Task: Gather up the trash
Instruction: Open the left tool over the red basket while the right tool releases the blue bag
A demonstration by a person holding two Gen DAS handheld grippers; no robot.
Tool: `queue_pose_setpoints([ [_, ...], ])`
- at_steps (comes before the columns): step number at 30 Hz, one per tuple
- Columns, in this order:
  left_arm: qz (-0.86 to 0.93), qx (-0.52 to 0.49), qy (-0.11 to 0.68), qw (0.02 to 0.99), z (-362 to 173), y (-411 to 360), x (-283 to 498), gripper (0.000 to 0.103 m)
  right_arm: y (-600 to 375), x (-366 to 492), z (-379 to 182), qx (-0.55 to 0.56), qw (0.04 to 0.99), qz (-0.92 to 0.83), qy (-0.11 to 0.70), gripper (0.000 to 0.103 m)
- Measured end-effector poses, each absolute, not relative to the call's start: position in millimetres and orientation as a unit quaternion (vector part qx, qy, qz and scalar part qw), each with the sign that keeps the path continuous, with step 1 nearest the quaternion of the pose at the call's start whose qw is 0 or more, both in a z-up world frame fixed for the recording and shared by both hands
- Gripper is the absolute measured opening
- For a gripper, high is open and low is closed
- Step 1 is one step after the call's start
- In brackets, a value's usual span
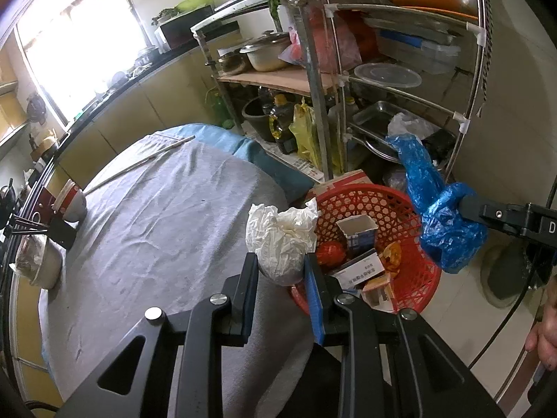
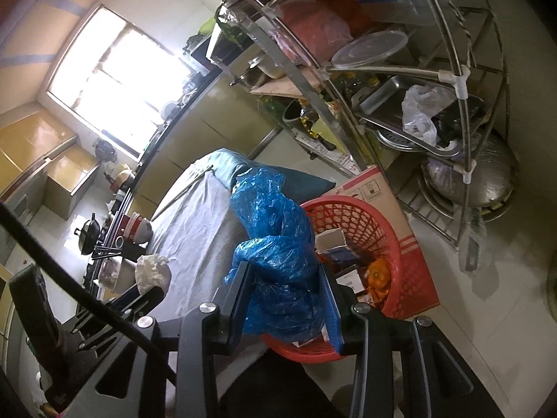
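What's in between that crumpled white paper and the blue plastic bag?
The red basket, part-filled with cartons and wrappers, in the left wrist view. The white paper is at its near rim and the blue bag over its far side.

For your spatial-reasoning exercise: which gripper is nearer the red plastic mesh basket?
Right. The right gripper, clamping a blue plastic bag, hangs over the basket; the left gripper, clamping white crumpled paper, is beside its rim.
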State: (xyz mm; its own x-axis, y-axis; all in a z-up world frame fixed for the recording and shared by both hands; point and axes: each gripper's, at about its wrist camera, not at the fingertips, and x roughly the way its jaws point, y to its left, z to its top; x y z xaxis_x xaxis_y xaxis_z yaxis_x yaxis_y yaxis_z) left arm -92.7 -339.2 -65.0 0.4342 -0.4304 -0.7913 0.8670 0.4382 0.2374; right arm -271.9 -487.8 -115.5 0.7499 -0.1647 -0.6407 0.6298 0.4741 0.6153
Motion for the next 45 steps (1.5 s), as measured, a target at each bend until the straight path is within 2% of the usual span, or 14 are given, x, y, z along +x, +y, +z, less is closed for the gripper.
queue_pose_setpoints([
  [45, -0.431, 0.349, 0.369, 0.746, -103.9, -372.5, -95.4, 0.028, -504.4, -274.5, -149.2, 0.477, 0.791, -0.258, 0.281, 0.040],
])
